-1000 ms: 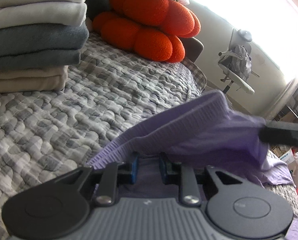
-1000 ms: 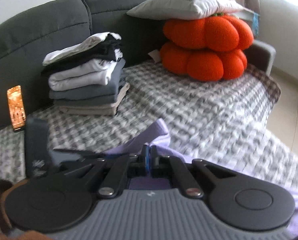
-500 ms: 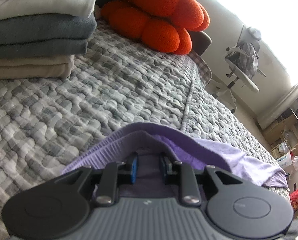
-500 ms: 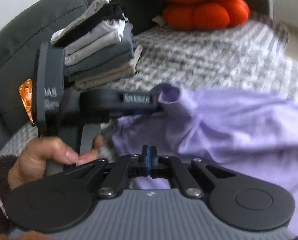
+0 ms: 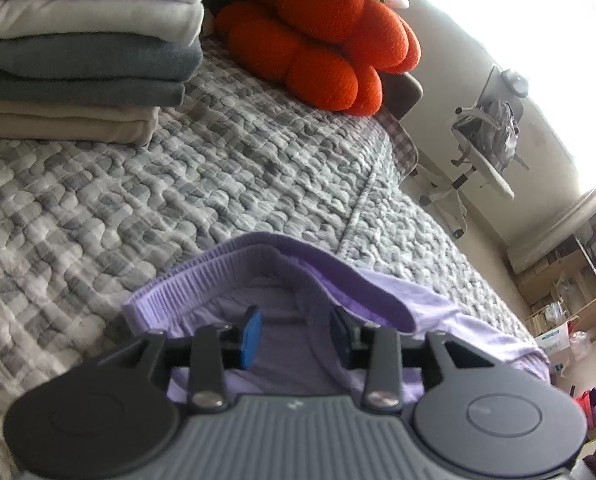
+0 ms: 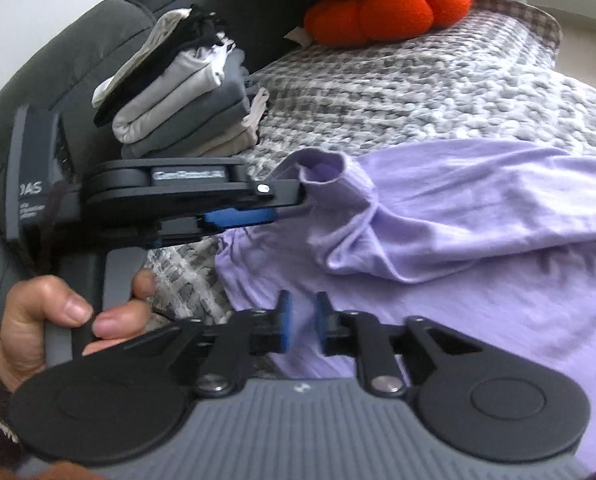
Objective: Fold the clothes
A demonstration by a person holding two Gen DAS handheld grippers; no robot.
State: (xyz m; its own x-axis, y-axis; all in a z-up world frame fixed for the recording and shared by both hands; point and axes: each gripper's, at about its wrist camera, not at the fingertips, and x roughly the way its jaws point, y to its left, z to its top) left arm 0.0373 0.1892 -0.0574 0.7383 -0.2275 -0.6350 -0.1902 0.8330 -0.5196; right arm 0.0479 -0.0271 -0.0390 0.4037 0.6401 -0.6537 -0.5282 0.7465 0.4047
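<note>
A: Where is your purple shirt?
B: Spread on the checked quilt, near you; the folded stack sits far left by the orange cushion.
A: Your left gripper?
B: Its fingers are parted, with the ribbed collar lying between them, unclamped.
A: And your right gripper?
B: Narrowly parted above the cloth, holding nothing.

We found the shirt lying on the quilt, in front of the stack and the cushions, which sat behind against the sofa back. The stack stood left of the cushions. A chair stood on the floor beyond the sofa's end.
</note>
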